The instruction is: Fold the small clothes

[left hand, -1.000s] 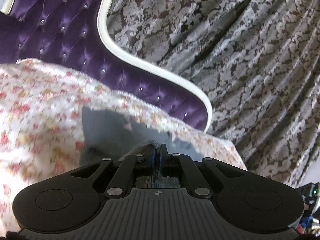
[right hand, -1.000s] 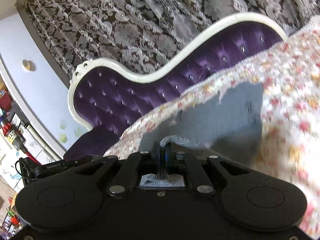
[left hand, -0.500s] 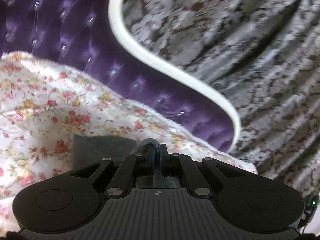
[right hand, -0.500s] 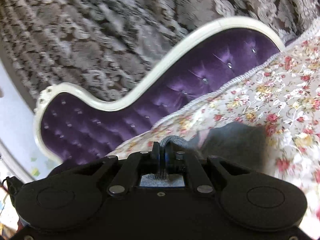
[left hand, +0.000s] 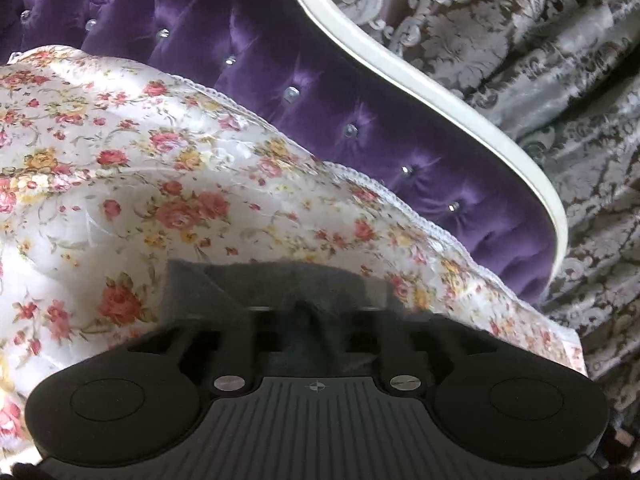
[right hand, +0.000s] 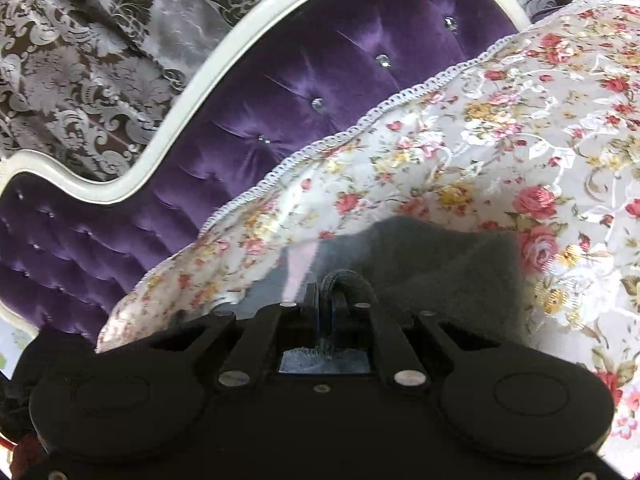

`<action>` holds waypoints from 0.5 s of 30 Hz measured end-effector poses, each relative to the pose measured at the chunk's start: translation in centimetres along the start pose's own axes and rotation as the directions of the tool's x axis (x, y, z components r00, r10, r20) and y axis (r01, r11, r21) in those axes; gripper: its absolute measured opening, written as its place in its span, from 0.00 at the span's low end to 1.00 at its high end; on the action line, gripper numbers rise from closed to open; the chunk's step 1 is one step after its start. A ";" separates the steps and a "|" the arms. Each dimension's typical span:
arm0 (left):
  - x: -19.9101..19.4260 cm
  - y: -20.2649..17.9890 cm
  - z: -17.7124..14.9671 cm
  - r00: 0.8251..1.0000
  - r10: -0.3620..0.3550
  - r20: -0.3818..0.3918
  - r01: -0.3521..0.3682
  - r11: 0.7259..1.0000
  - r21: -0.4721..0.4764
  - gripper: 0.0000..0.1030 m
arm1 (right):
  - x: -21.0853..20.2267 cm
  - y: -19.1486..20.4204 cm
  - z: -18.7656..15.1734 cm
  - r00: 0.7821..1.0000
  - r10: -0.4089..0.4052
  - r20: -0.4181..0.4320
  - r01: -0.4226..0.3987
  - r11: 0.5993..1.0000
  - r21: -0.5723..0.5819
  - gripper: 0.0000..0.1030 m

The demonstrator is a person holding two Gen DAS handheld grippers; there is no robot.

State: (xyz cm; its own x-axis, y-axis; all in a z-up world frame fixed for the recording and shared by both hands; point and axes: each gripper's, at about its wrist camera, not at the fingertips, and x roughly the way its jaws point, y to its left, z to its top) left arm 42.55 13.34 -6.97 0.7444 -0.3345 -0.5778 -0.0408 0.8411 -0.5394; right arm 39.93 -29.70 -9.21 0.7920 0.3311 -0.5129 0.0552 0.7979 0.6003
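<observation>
Your dark grey knitted garment [left hand: 280, 284] lies on the white quilted bedspread printed with pink and yellow roses [left hand: 160, 168], just ahead of both tools. In the left wrist view its far edge runs roughly side to side across the picture, parallel to the gripper body, so its long axis reads as crosswise to the way you point; a diagonal crease runs down from its upper left corner. The near part is blurred and hidden behind the tool, so you cannot tell how far it reaches toward you.

In the right wrist view the same cloth [right hand: 440, 264] spreads to the right of the fingers as a soft, fuzzy, rounded mass, matte and slightly fleecy, with a pale pink patch showing at its left edge.

Your left gripper [left hand: 308, 312] has just been opening: its jaws stand apart, with grey cloth between them, though the blur there hides whether the pads touch it. Your right gripper [right hand: 326, 300] is clenched on a rolled hem of the garment, which loops up over the fingertips in a small arch.

Beyond the bedspread's white braided edge rises the purple tufted velvet headboard with a cream curved frame [right hand: 300, 80], and behind it hangs the grey and brown damask curtain [left hand: 540, 60].
</observation>
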 end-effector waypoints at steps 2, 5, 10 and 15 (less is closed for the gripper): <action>-1.0 0.2 0.4 0.999 0.006 0.044 -0.006 1.000 -0.009 0.43 | -0.1 -0.2 0.1 1.000 -0.003 0.002 0.003 1.000 0.010 0.24; -3.2 -0.5 1.0 0.995 0.012 0.098 -0.015 0.999 0.037 0.52 | -1.4 0.1 0.5 0.999 -0.010 0.051 0.010 1.000 0.003 0.60; -6.5 -4.2 -0.6 0.995 0.013 0.098 -0.039 0.964 0.263 0.65 | -4.8 3.3 0.4 0.994 -0.008 0.109 0.024 0.990 -0.142 0.64; -7.4 -8.5 -5.4 0.999 0.013 0.043 -0.033 0.864 0.502 0.65 | -5.6 8.0 -2.7 0.998 0.002 0.056 0.019 0.928 -0.372 0.64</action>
State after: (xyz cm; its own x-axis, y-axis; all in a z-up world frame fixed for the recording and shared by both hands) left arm 33.79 6.42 -1.38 0.7720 -0.3045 -0.5579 0.2748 0.9514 -0.1390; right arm 34.31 -23.75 -3.21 0.8252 0.3035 -0.4764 -0.1595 0.9343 0.3189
